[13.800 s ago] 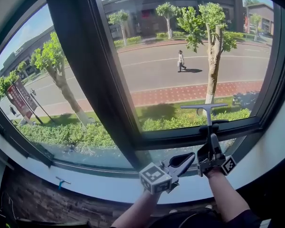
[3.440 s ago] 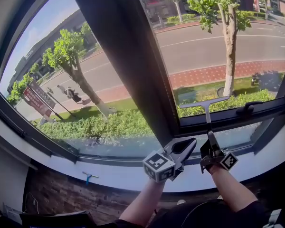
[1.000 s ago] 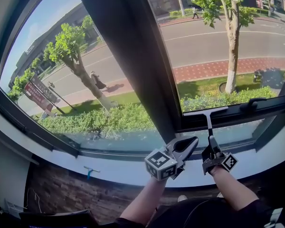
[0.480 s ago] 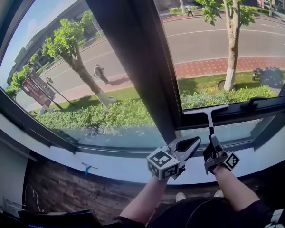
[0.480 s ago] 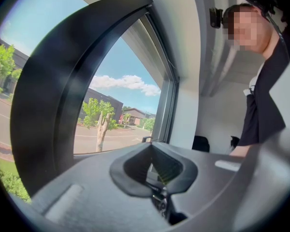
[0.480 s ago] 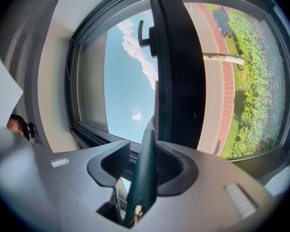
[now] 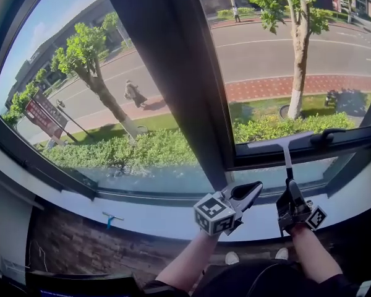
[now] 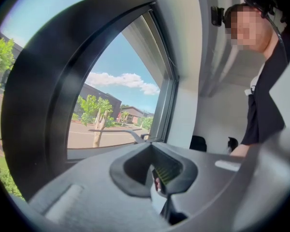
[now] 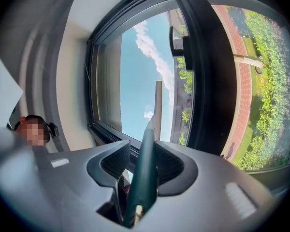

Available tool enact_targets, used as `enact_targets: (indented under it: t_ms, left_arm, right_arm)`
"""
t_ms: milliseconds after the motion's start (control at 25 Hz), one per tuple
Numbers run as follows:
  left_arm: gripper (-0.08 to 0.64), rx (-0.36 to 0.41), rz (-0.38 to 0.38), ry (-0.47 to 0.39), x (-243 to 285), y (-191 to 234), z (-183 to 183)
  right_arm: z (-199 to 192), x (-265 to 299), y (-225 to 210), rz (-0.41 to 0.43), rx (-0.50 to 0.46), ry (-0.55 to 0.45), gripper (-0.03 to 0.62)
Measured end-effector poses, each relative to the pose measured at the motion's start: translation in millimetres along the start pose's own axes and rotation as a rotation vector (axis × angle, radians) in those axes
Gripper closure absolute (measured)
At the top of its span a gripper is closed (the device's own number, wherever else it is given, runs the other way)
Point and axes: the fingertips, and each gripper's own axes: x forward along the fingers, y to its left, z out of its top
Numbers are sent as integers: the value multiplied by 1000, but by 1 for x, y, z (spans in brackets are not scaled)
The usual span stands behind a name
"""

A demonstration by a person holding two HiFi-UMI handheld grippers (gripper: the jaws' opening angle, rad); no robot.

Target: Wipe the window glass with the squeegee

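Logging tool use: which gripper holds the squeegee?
The right gripper: its jaws clamp the squeegee by its green handle, while the left gripper is shut on nothing.

Dark green squeegee (image 9: 144, 170), black window frame (image 7: 173, 73), grey right gripper (image 9: 142, 159)

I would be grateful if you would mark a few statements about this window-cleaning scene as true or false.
1. The right hand-held gripper is shut on the squeegee by its handle. True.
2. The left hand-held gripper holds a cloth. False: its jaws are together with nothing between them.
3. The squeegee's blade sits at the top of the right pane. False: it lies near that pane's bottom edge, just above the dark frame.
4. A person is on the pavement outside, seen through the left pane. True.
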Motion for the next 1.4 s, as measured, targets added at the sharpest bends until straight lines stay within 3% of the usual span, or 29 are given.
enact_targets:
  t_ms: [320, 560, 960, 1120, 1400]
  left_arm:
    - [557, 24, -50, 5, 41, -19, -1]
    - [557, 43, -60, -19, 88, -49, -2]
    - [557, 72, 1, -94, 119, -67, -7]
    - [557, 80, 30, -113, 154, -82, -1]
    - [557, 106, 56, -114, 180, -98, 1]
  right_arm:
    - [35, 25, 94, 145, -261, 106, 426]
    - [94, -19, 85, 131, -489, 184, 426]
    - [127, -40, 93, 179, -490, 241, 426]
    - [161, -43, 94, 179, -544, 279, 426]
    - [184, -42, 95, 166, -623, 336, 426]
